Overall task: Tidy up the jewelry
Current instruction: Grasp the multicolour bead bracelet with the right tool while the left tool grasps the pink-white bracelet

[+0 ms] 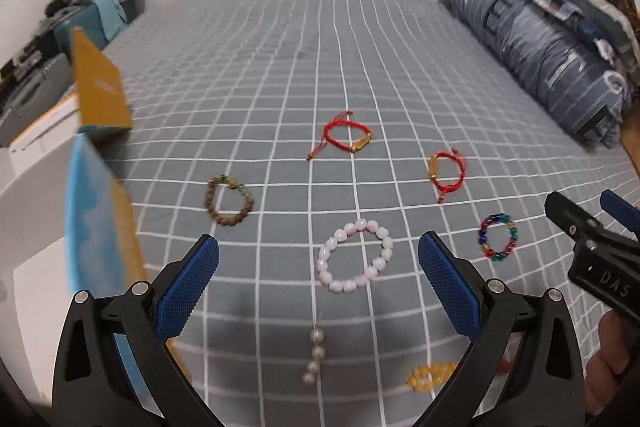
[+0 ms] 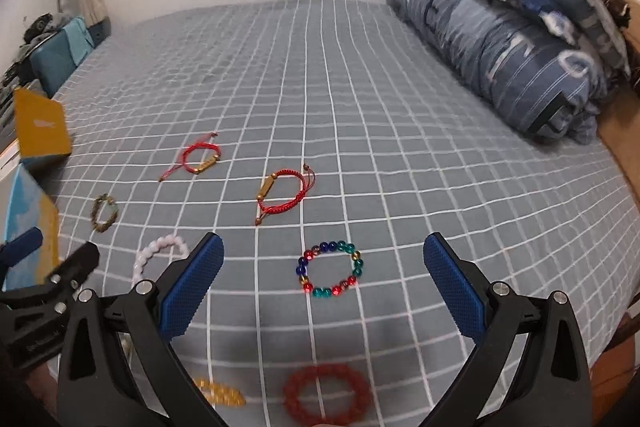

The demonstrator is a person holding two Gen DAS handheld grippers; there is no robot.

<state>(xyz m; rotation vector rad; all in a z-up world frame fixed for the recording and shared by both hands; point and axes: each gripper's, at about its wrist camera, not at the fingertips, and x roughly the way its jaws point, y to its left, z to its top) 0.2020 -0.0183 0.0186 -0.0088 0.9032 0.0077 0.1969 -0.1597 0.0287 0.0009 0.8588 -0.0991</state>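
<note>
Several bracelets lie on a grey checked bed sheet (image 1: 280, 67). In the left wrist view my left gripper (image 1: 319, 255) is open and empty, with a pale pink bead bracelet (image 1: 355, 255) between its fingers. Beyond lie a brown bead bracelet (image 1: 229, 199), two red cord bracelets (image 1: 347, 136) (image 1: 447, 171) and a multicoloured bead bracelet (image 1: 498, 236). A pearl strand (image 1: 315, 353) and a yellow bracelet (image 1: 430, 377) lie close below. In the right wrist view my right gripper (image 2: 323, 259) is open and empty around the multicoloured bracelet (image 2: 329, 269). A dark red bead bracelet (image 2: 326, 395) lies below it.
An open yellow and blue box (image 1: 102, 163) stands at the bed's left edge, also in the right wrist view (image 2: 36, 163). A folded blue quilt (image 1: 540, 47) lies at the right. Cluttered furniture (image 1: 36, 67) stands beyond the left edge.
</note>
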